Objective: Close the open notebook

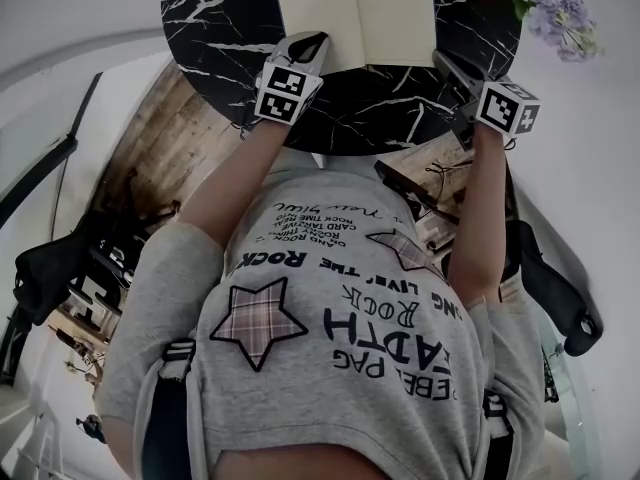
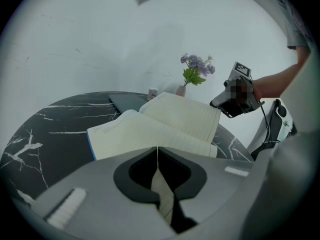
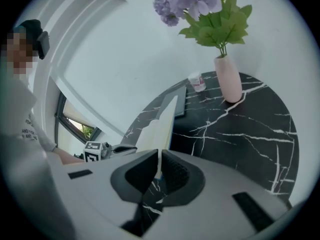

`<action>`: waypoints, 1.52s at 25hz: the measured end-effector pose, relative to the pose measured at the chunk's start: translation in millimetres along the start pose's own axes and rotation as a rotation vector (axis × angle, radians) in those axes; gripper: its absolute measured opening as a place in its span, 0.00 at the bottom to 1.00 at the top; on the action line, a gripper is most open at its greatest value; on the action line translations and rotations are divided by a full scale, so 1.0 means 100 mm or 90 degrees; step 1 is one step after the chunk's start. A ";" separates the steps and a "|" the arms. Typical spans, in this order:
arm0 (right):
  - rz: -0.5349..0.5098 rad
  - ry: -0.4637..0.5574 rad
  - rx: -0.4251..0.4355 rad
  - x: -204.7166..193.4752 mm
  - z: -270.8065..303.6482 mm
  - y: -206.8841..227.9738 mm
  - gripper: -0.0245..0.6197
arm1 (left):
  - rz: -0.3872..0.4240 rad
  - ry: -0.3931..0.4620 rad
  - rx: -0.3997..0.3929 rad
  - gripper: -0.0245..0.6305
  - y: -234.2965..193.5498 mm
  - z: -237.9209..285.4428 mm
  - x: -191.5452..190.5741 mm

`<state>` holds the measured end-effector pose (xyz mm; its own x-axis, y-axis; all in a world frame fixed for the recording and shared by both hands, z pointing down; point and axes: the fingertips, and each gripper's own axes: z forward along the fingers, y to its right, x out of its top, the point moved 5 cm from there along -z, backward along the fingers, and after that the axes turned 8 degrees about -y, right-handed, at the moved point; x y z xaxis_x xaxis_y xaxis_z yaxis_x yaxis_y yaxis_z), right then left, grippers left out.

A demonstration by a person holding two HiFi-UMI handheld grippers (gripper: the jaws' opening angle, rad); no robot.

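Observation:
An open cream-paged notebook (image 1: pixel 355 18) lies on the round black marble table (image 1: pixel 220 38). My left gripper (image 1: pixel 308 46) is shut, its tips (image 2: pixel 157 148) over the near edge of the left page (image 2: pixel 125 134); whether they pinch it is hidden. At the right near corner, my right gripper (image 1: pixel 445 63) is shut on the notebook's right side. In the right gripper view that side (image 3: pixel 162 129) stands lifted, edge-on, running up from the jaws (image 3: pixel 159 154). The left gripper view shows the right half (image 2: pixel 185 116) tilted up under the right gripper (image 2: pixel 232 101).
A pink vase of purple flowers (image 3: pixel 227 79) and a small cup (image 3: pixel 197 81) stand at the table's far right. A flat dark grey slab (image 2: pixel 127 101) lies behind the notebook. The table's near edge is close to my body, with wooden floor (image 1: pixel 170 138) below.

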<state>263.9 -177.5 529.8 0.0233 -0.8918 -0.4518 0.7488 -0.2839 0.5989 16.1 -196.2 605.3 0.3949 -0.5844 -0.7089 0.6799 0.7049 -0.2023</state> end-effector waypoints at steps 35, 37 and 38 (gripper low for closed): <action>-0.166 -0.055 0.070 0.21 0.35 -1.13 0.06 | -0.024 0.088 0.106 0.05 -0.51 -0.80 0.18; -0.173 -0.063 0.097 0.21 0.49 -1.26 0.06 | -0.029 0.089 0.118 0.05 -0.53 -0.86 0.15; -0.174 -0.069 0.116 0.20 0.57 -1.34 0.06 | -0.031 0.089 0.123 0.05 -0.54 -0.89 0.14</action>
<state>126.3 -177.6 478.7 -0.2390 -0.8037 -0.5450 0.5871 -0.5666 0.5782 -70.1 -206.7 546.7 0.2785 -0.5453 -0.7907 0.8067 0.5795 -0.1155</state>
